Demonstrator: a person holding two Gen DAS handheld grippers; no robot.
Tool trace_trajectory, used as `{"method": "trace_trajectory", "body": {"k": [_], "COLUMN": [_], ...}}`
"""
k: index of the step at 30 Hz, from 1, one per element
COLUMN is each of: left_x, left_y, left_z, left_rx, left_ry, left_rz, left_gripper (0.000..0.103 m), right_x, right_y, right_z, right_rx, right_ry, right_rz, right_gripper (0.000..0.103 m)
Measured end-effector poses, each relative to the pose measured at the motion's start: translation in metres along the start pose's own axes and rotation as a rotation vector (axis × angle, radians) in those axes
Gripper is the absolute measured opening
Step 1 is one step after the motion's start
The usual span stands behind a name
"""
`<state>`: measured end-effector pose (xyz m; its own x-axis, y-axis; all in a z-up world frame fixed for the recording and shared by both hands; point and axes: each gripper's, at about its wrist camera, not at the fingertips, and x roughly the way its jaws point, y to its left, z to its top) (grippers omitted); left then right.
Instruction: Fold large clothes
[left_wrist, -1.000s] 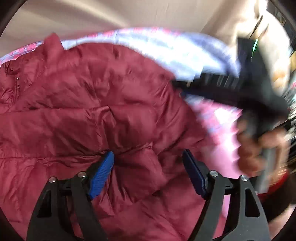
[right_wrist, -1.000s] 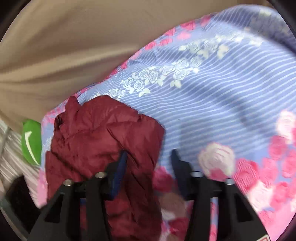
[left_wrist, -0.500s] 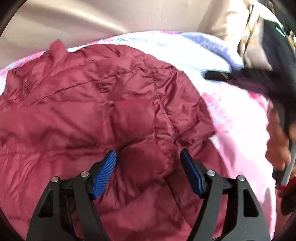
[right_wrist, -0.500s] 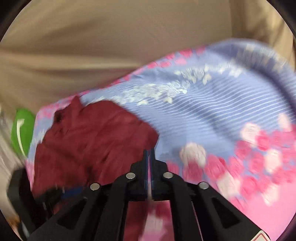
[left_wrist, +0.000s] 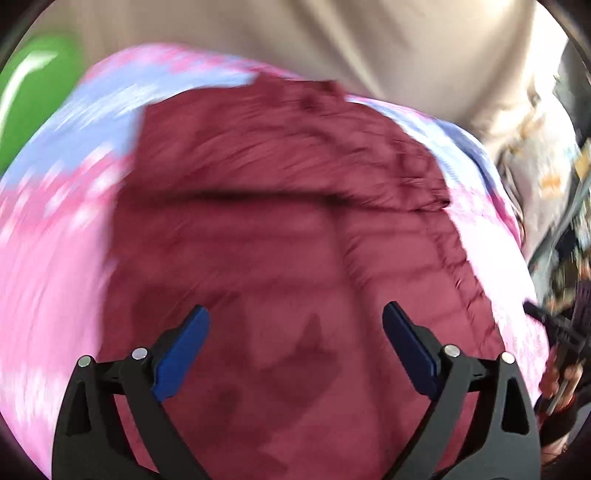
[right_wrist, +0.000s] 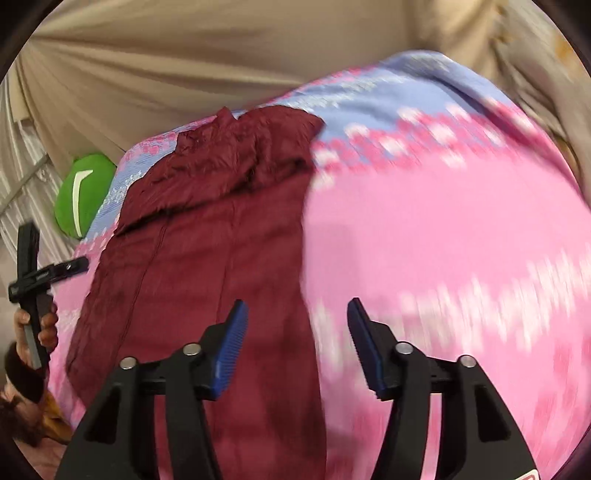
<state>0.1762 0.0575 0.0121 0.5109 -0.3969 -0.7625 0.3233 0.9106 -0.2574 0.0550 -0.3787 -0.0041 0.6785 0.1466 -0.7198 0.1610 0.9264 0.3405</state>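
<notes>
Our maroon puffer jacket (right_wrist: 207, 258) lies folded lengthwise on the floral bedsheet (right_wrist: 443, 240). Both tongs gape empty: left gripper (left_wrist: 295, 332) above the jacket, right gripper (right_wrist: 295, 325) over its right edge. We should pinch the hem corners evenly, then fold toward the collar.

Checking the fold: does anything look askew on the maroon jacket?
The maroon quilted jacket is a narrow strip on the pink and blue floral bedsheet, but its upper part lies bunched and slanted, not squared.

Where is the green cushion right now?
The green cushion sits far left in the right wrist view, beyond the bedspread's far corner, near the maroon jacket's collar.
</notes>
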Motion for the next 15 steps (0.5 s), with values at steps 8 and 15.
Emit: {"method": "trace_trajectory", "body": {"k": [8, 15], "left_x": [-0.065, -0.07], "left_y": [0.093, 0.112], "left_z": [-0.097, -0.143], "left_rx": [-0.24, -0.356], "left_ry": [-0.011, -0.01], "left_rz": [0.02, -0.055], "left_gripper": [0.095, 0.095], "right_x": [-0.031, -0.019], "right_y": [-0.015, -0.019], "right_z": [-0.091, -0.12], "right_rx": [0.137, 0.265], "right_ry": [0.025, 0.042], "right_rz": [0.049, 0.116], "right_gripper": [0.068, 0.068]}}
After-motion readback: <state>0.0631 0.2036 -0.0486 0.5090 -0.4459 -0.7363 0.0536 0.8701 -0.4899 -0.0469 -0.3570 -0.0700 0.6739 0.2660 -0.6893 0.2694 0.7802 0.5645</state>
